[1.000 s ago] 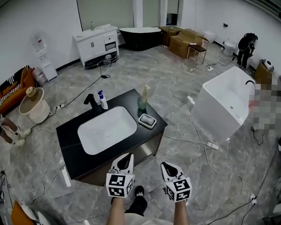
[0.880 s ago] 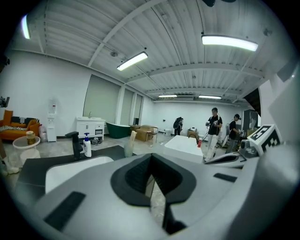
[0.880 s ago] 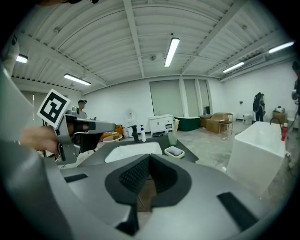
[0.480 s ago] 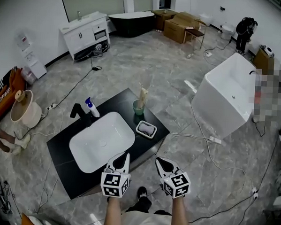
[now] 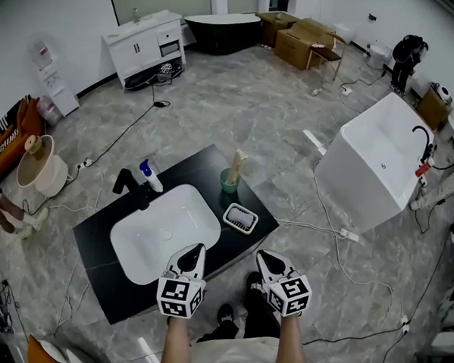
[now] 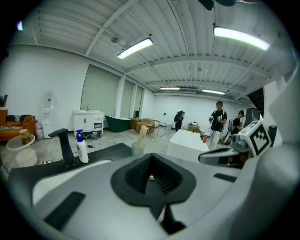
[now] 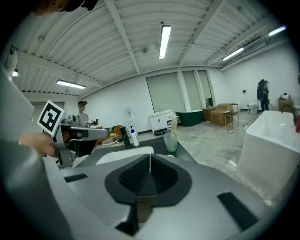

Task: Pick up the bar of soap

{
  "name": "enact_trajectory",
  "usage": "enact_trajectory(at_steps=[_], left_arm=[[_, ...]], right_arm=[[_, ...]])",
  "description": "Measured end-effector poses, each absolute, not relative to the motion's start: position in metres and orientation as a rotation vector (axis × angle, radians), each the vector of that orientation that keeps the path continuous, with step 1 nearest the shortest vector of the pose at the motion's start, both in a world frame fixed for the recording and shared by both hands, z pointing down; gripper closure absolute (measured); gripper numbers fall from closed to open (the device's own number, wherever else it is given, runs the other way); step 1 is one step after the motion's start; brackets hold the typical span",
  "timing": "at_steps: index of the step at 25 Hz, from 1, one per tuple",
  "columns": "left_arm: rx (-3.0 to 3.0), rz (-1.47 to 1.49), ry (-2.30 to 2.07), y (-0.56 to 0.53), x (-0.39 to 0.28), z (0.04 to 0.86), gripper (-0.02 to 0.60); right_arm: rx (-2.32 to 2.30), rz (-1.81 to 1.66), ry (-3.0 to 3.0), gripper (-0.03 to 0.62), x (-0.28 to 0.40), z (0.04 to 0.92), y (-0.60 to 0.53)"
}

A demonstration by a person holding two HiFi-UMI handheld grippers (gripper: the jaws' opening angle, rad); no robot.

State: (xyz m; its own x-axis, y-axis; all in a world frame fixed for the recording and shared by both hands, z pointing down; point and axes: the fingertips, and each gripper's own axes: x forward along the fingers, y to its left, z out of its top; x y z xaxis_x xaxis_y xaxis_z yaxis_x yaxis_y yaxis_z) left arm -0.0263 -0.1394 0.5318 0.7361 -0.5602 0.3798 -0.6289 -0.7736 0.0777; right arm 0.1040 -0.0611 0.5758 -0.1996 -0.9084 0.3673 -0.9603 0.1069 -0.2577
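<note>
The pale bar of soap (image 5: 241, 216) lies in a white soap dish (image 5: 231, 223) at the right end of the black counter (image 5: 100, 288), in the head view. My left gripper (image 5: 197, 250) hangs over the counter's front edge by the basin, its jaws shut and empty. To its right my right gripper (image 5: 262, 257) is just off the counter's corner, also shut and empty. The soap sits a short way ahead of both, between them. In the left gripper view the left gripper (image 6: 152, 176) has its pads together. In the right gripper view the right gripper (image 7: 149, 169) shows the same.
A white basin (image 5: 164, 230) fills the counter's middle, with a black tap (image 5: 125, 181), a blue-topped pump bottle (image 5: 150, 177) and a green cup (image 5: 229, 182) behind it. A white bathtub (image 5: 379, 166) stands to the right. Cables (image 5: 316, 227) run across the floor, and a basket (image 5: 36, 171) sits at left.
Both grippers have come forward and a little down toward the counter. They were short of its front edge and now reach it. The counter sits closer and lower in the head view.
</note>
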Motion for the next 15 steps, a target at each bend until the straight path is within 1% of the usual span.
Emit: enact_trajectory(at_steps=[5, 11, 15], left_arm=[[2.714, 0.505, -1.014, -0.159, -0.030, 0.534, 0.577], [2.706, 0.616, -1.018, -0.167, -0.009, 0.553, 0.577], [2.708, 0.687, -0.999, -0.166, 0.013, 0.564, 0.577]], right_arm=[[1.788, 0.619, -2.256, 0.588, 0.119, 0.577, -0.099], [1.511, 0.554, -2.297, 0.582, 0.124, 0.591, -0.136], [1.334, 0.516, -2.272, 0.556, 0.130, 0.606, -0.148]])
